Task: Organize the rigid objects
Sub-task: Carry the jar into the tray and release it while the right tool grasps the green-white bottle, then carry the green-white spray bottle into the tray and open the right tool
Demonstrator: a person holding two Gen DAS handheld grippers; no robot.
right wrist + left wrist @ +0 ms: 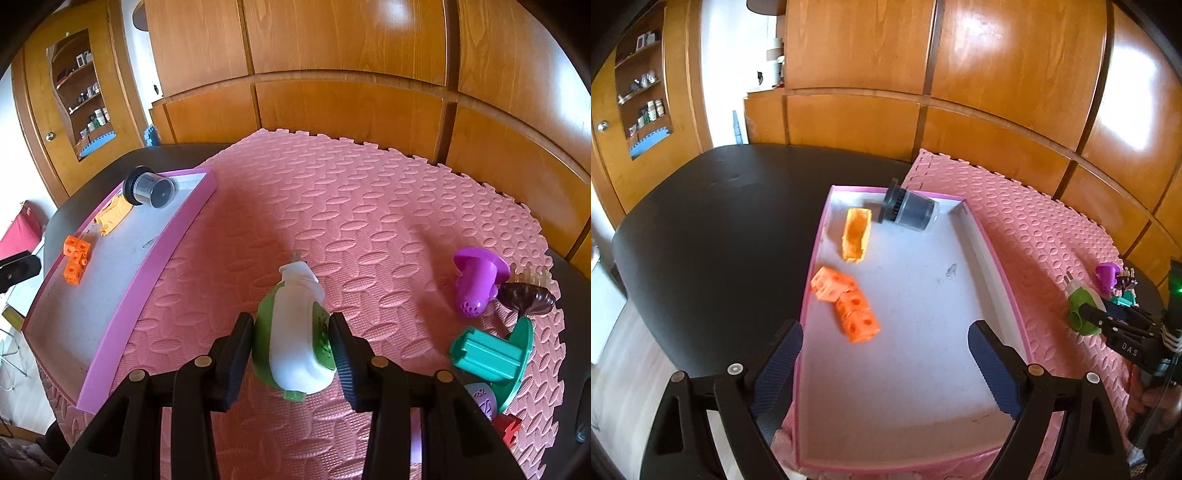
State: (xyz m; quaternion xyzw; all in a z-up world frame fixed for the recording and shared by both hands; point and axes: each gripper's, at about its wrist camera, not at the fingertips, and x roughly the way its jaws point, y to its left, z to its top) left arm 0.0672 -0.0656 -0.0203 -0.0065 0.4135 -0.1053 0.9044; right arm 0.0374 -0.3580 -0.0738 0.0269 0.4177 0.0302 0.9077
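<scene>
Tray (997, 251) middle bare, orange blocks (846, 306) and jar (910, 208) crowding its left and far sides

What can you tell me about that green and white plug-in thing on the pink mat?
The green and white plug-in device looks like glossy hard plastic: a white rounded body, green sides, a perforated green panel and metal prongs at its far end. It lies on the pink foam mat, right of the tray, clamped between the right gripper pads.

I am gripping the green-and-white plug-in device (295, 332) with my right gripper (291, 354), pads pressing both sides, resting on the pink foam mat (369, 206).
</scene>
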